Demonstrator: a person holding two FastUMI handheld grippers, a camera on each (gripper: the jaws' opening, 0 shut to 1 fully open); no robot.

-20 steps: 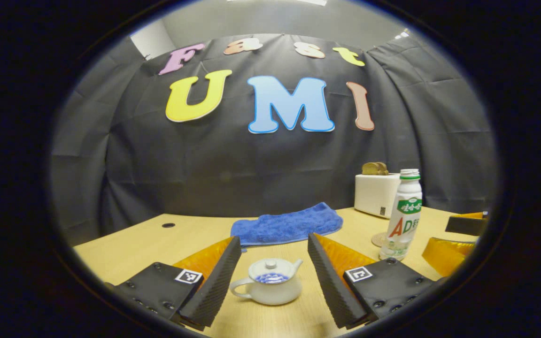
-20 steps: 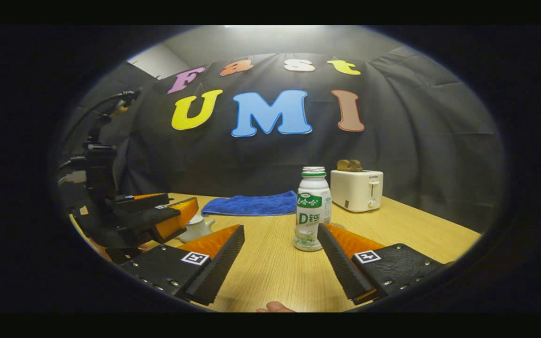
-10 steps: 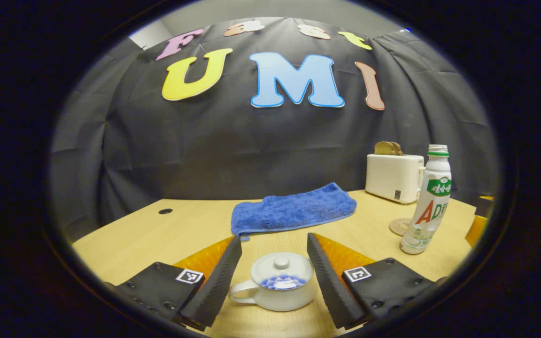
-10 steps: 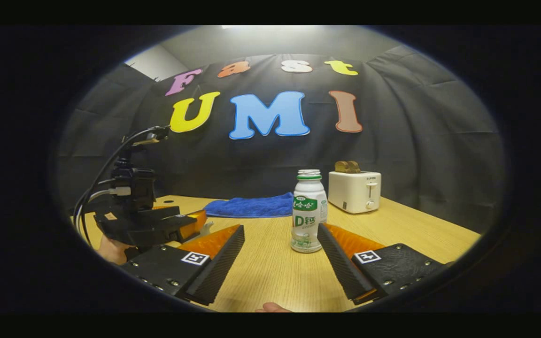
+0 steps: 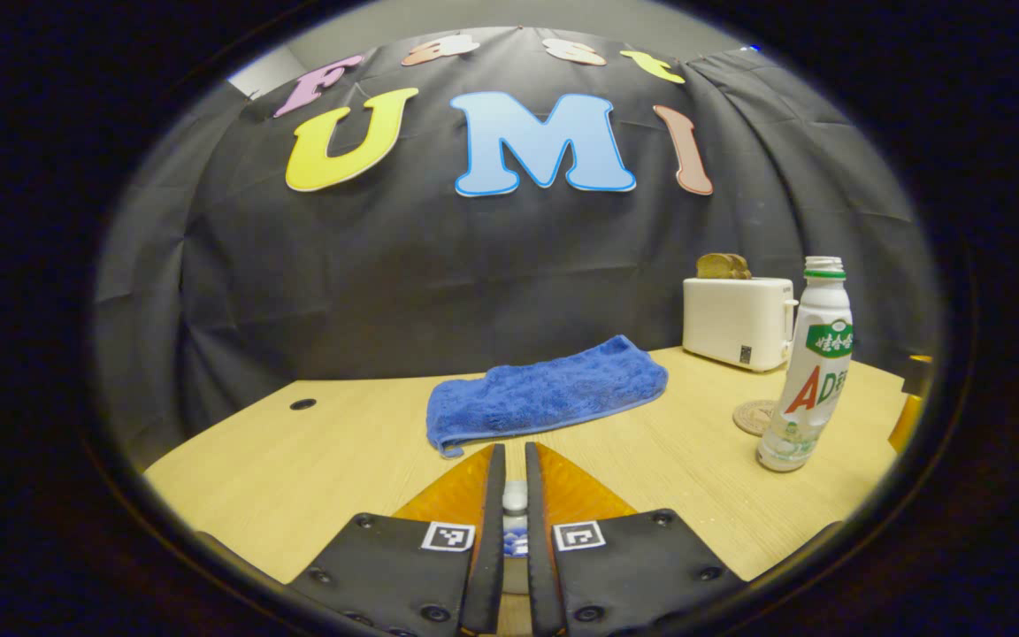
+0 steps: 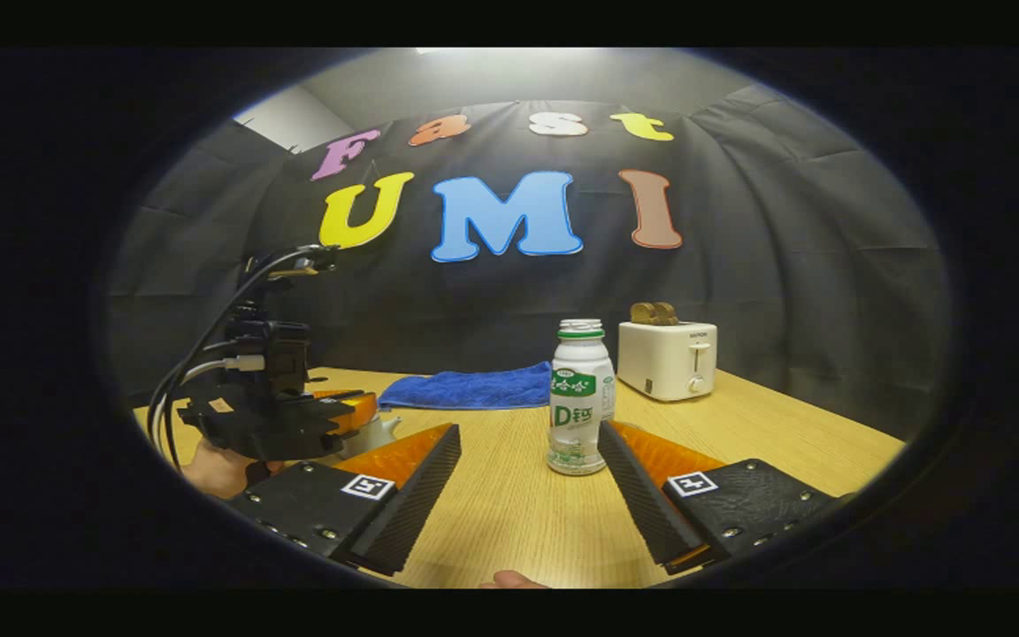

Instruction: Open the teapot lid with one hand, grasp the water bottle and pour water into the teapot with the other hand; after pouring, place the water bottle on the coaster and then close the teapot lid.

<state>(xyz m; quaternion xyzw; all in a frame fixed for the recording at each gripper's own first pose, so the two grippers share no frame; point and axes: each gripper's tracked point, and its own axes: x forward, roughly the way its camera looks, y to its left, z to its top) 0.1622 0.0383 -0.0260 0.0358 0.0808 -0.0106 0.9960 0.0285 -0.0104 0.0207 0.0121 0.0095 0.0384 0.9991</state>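
Blue towel (image 5: 545, 395) on table (image 5: 315, 460); white toaster (image 5: 737, 319) (bread inside)

We locate every task item relative to the wooden table (image 5: 315, 460). The teapot (image 6: 374, 433) is white, stands on the table's left part, and is largely hidden in both views; its spout points toward the table's middle. The teapot lid (image 5: 515, 501) is white with a round knob and sits on the pot. The water bottle (image 6: 580, 408) is white with a green neck band and a printed label; it stands upright on the table, uncapped, right of the teapot. The coaster (image 5: 757, 417) is a round tan disc lying flat on the table just behind the bottle.
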